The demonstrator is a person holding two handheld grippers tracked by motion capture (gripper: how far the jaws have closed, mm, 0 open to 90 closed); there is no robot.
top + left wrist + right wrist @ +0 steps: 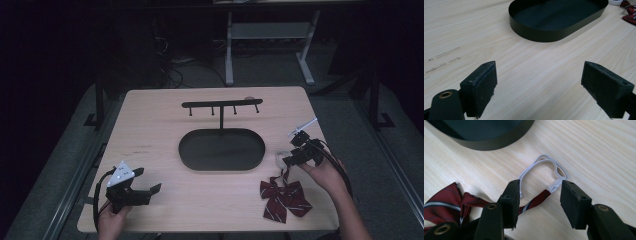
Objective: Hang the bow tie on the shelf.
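Note:
A dark red striped bow tie [285, 197] lies near the table's front right edge, its white strap loop [281, 156] stretched toward the tray. My right gripper [295, 149] hovers low over that loop. In the right gripper view the white loop [544, 166] and its clip lie between the jaws of my right gripper [540, 186], whose tips stand at the loop's two sides without squeezing it; the red bow [446, 205] trails off to the left. My left gripper [147, 180] rests open at the front left, and in its own view its jaws [539, 72] stand wide over bare wood.
A black oval tray [222, 170] sits mid-table, with a black post and hook bar [221, 104] rising from its back rim. The tray's wall [541, 35] lies ahead of the left gripper, and its wall [491, 142] is close to the right gripper. The table's front edge is close to both hands.

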